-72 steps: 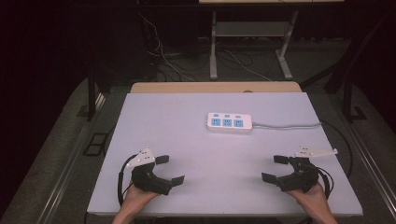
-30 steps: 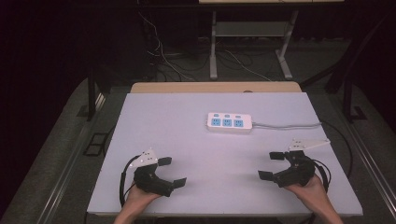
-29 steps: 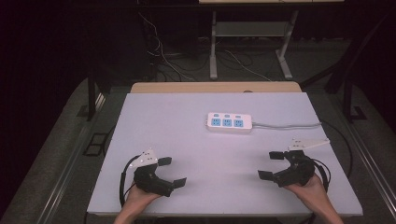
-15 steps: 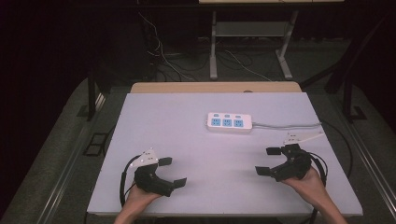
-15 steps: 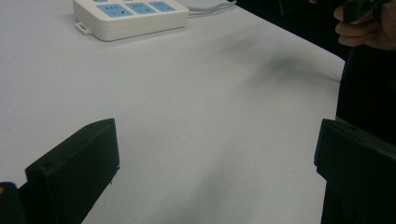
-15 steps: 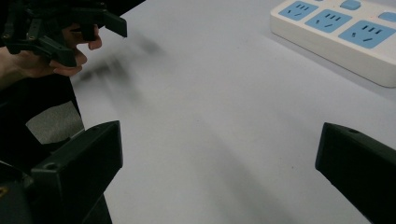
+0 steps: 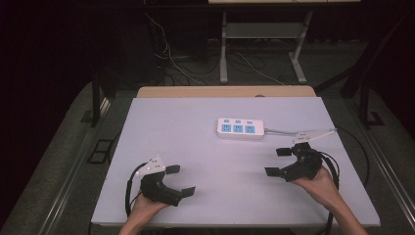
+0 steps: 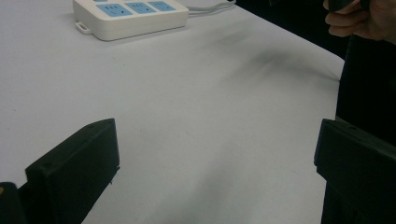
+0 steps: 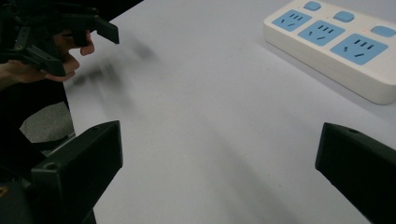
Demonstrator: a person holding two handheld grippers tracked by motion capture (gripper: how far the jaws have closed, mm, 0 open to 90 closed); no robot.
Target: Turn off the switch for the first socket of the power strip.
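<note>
Table (image 7: 215, 196): flat rectangular top, matte pale grey-lilac, smooth, with a strip of light wood along its far edge.

Strip (image 7: 240, 129): white plastic power strip, a low rounded-corner bar, glossy. I see three blue socket faces in a row and three small blue buttons along its far side. It lies flat on the far half of the table, a little right of centre, long axis running left to right. A small tab sticks out at its left end in my left gripper view (image 8: 130, 16). Its pale cord (image 7: 281, 131) leaves the right end toward the table's right edge. In my right gripper view the strip (image 9: 336, 51) sits ahead and to the right, apart from both jaws.

Left gripper (image 7: 176, 179): black, blocky, hard plastic, grey three-cornered plate on top, black cable looped behind. Near left corner, pointing right and slightly away. Jaws stand wide apart, nothing between them but bare tabletop.

Right gripper (image 7: 280, 162): same build. Near right side, just short of the cord, pointing left. Jaws spread wide, holding nothing.

Hands: I see my left hand (image 7: 147, 208) and right hand (image 7: 318, 181) wrapped around the handles.
</note>
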